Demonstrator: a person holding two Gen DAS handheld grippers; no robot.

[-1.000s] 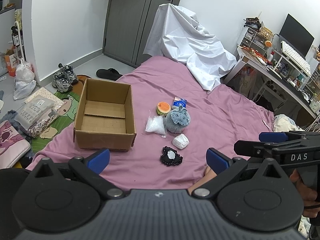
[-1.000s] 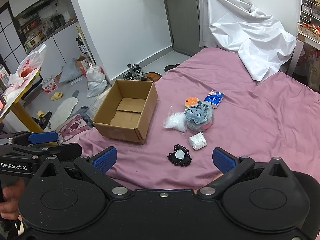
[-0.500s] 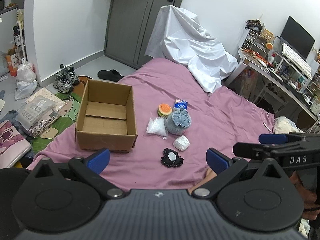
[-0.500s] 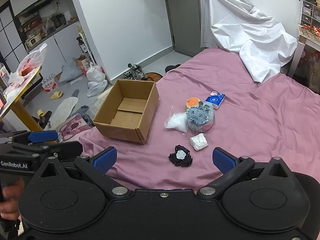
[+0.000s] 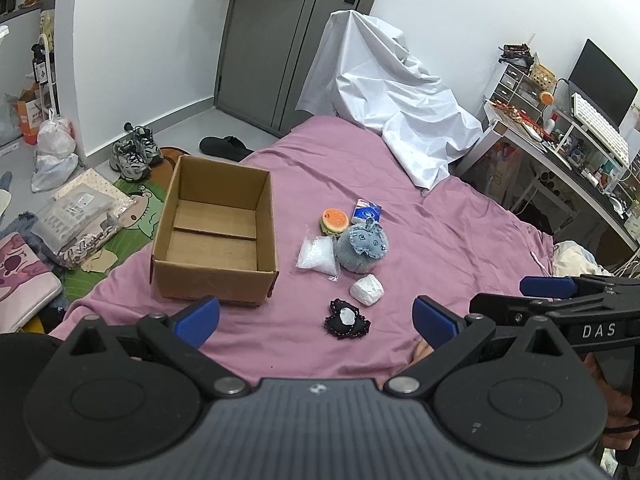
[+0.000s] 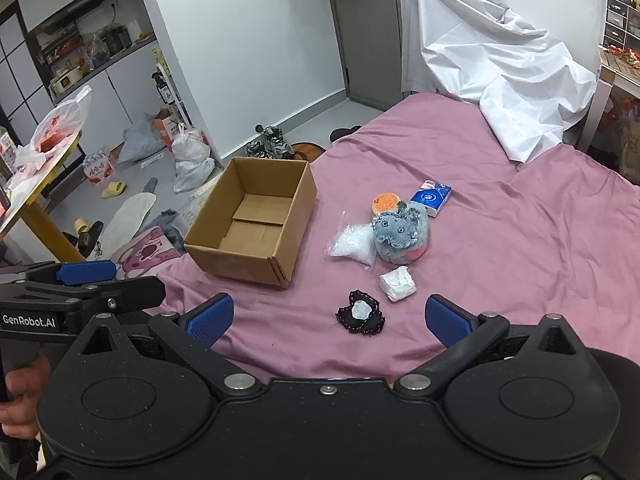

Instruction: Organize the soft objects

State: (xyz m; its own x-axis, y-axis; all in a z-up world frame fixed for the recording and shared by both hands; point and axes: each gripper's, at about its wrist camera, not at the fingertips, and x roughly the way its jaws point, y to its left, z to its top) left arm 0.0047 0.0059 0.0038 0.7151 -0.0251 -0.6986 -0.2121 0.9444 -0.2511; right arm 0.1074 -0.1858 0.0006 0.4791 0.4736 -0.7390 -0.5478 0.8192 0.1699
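Both views slightly nearer the bed; black pouch [image 5: 346, 319] beyond both grippers' wide, empty jaws.

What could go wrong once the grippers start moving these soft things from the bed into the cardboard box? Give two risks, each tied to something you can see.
The clear plastic bag leans against the grey plush toy, so lifting one may drag or tip the other. The cardboard box sits near the edge of the purple bedsheet, above a cluttered floor; a push on its wall could slide it off.
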